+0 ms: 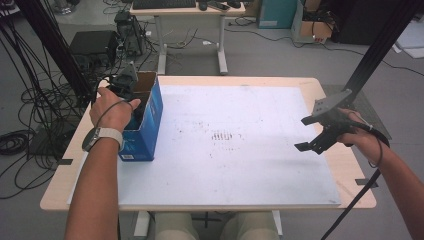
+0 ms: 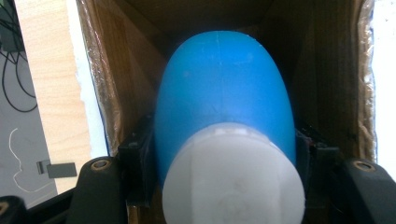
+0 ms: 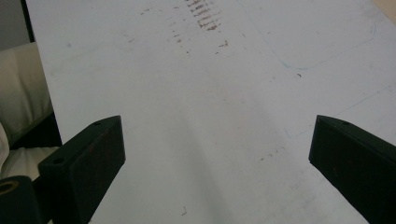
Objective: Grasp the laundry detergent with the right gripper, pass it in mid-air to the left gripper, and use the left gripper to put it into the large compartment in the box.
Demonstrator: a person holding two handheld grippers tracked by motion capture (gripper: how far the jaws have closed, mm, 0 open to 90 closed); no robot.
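Fingers [image 2: 135,172] of our left gripper [image 2: 224,186] clenched on blue bottle [image 2: 224,93], cap toward us, long axis running into the box [image 2: 100,84]; right gripper [image 3: 217,154] released.

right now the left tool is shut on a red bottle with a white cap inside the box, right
Not quite: the bottle is blue, not red, as the left gripper view shows. The rest holds: the left tool is shut on it, its cap is white, and it sits inside the box.

A lab: floor cables [image 1: 20,120], black equipment [image 1: 95,47], computer desk [image 1: 187,10].
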